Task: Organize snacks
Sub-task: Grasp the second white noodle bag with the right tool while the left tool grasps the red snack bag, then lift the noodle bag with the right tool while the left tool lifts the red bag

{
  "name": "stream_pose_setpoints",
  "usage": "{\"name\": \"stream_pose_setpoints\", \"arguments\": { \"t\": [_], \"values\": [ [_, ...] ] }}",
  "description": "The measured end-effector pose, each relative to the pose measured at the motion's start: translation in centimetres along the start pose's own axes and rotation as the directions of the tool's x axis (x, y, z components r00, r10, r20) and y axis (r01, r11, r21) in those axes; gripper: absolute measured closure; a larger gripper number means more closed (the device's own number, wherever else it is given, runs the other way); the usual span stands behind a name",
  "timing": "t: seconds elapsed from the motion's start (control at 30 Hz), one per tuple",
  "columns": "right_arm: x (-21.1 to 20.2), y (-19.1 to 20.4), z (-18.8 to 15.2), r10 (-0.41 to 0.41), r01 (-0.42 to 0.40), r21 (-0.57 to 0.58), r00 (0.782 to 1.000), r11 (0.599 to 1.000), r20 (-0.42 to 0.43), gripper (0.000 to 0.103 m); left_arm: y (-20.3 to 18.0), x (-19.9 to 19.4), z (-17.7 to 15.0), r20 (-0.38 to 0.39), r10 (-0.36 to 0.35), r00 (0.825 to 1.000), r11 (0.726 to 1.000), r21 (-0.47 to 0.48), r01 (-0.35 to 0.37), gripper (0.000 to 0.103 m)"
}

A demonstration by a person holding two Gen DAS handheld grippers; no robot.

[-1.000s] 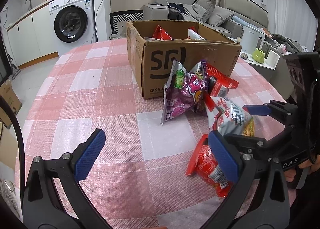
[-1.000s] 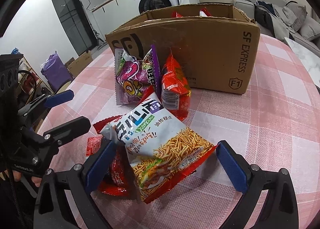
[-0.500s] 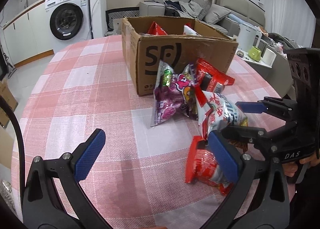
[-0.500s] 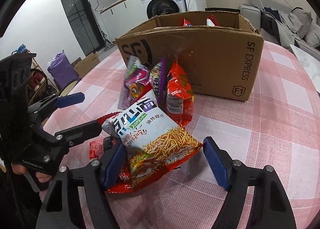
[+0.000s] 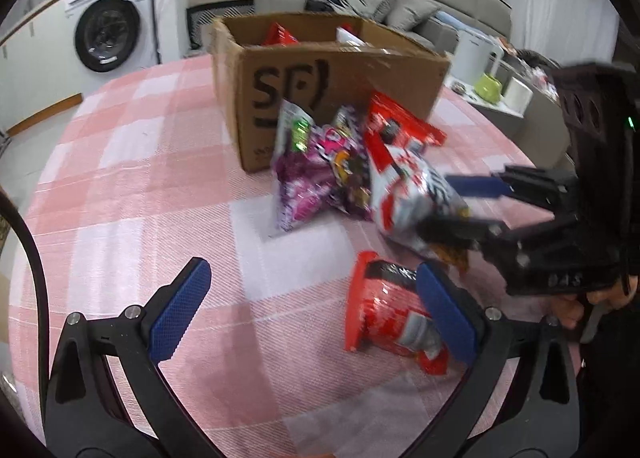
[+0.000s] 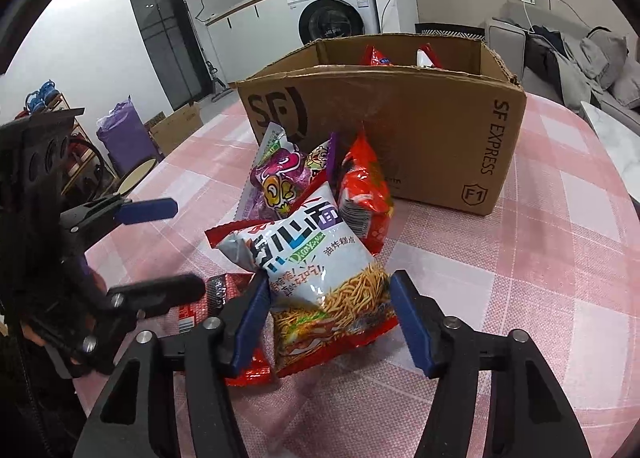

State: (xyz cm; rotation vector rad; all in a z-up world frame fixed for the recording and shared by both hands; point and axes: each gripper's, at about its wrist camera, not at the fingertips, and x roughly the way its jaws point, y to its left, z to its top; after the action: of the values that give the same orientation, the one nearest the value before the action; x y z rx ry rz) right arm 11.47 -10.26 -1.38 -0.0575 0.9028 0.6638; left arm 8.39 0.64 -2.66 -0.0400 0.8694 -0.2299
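Observation:
A white and red noodle snack bag (image 6: 320, 258) stands tilted between the blue pads of my right gripper (image 6: 328, 290), whose jaws are closing and press its lower sides. In the left wrist view the same bag (image 5: 404, 194) sits in the right gripper (image 5: 440, 204). Behind it a purple bag (image 6: 276, 178) and a red bag (image 6: 360, 186) lean on the open cardboard box (image 6: 400, 130). Another red bag (image 5: 388, 310) lies flat by the right fingertip of my left gripper (image 5: 312, 278), which is open and holds nothing.
The box (image 5: 332, 98) holds a few snack bags and stands on a round table with a pink checked cloth (image 5: 160, 178). A washing machine (image 5: 108, 30) and a sofa (image 5: 400, 2) lie beyond the table. A hand (image 5: 576, 302) holds the right gripper.
The right gripper's jaws have come in from wide apart onto the noodle bag, which now stands more upright. The left gripper stays open and has tilted slightly.

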Motion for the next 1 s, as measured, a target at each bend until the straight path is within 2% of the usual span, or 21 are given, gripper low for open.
{"name": "stream_pose_setpoints", "arguments": {
  "t": [0.13,0.33,0.43,0.5,0.57,0.63,0.77,1.0],
  "values": [
    [0.2,-0.4,0.1,0.009,-0.009,0.018,1.000,1.000,-0.002,0.040,-1.1,0.5,-0.3,-0.035,-0.047,0.998,0.998,0.044,0.048,0.001],
    [0.1,-0.7,-0.1,0.010,-0.010,0.019,1.000,1.000,-0.003,0.040,-2.9,1.2,-1.1,-0.059,-0.056,0.997,0.992,0.112,0.062,0.003],
    [0.3,-0.9,0.0,0.012,-0.012,0.024,1.000,1.000,-0.006,0.039,-3.2,1.5,-1.4,-0.077,-0.070,0.995,0.990,0.117,0.079,0.014],
    [0.2,-1.0,-0.1,0.015,-0.014,0.028,1.000,0.999,-0.006,0.038,-3.2,1.5,-1.7,-0.085,-0.117,0.989,0.986,0.107,0.126,0.025],
    [0.2,-1.1,-0.2,0.015,-0.014,0.031,1.000,0.999,-0.008,0.036,-3.2,1.4,-1.7,-0.090,-0.167,0.982,0.979,0.102,0.176,0.047],
    [0.4,-1.2,-0.2,0.014,-0.013,0.032,1.000,0.999,-0.010,0.035,-3.3,1.4,-1.7,-0.090,-0.195,0.977,0.973,0.105,0.204,0.055],
    [0.5,-1.3,-0.2,0.016,-0.015,0.036,1.000,0.999,-0.011,0.033,-3.2,1.2,-1.7,-0.078,-0.187,0.979,0.974,0.115,0.195,0.057],
    [0.9,-1.5,-0.1,-0.002,0.002,0.043,1.000,0.999,-0.014,0.024,-1.6,1.0,-1.3,-0.055,-0.139,0.989,0.986,0.087,0.144,0.058]
  ]
}}
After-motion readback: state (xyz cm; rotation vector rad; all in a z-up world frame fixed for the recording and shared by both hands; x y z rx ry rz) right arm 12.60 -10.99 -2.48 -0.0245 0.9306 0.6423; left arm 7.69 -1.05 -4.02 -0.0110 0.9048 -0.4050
